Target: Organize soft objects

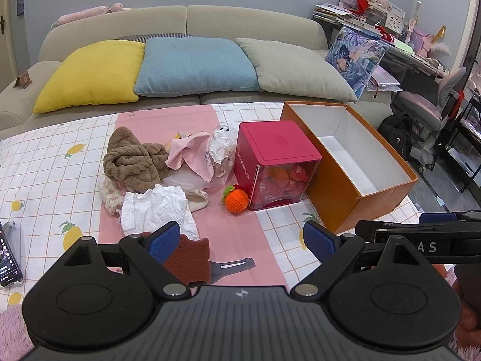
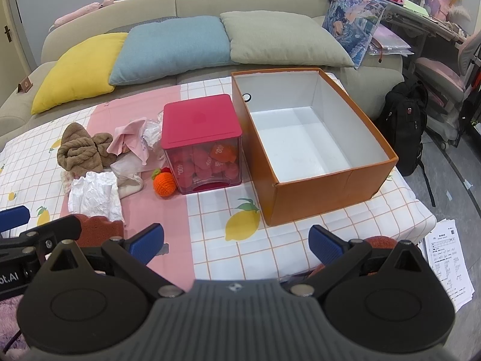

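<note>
My jaws hang released on both sides, the left gripper [image 1: 240,237] nearer the sponge [image 1: 189,258], touching its left pad.

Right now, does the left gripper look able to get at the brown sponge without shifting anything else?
Probably yes. The left gripper is open, and the brown sponge lies just ahead by its left finger. Only the crumpled white paper borders the sponge's far edge; nothing covers it.

orange box [image 2: 315,192], red-lidded container [image 2: 200,121], brown towel [image 1: 132,158]
</note>
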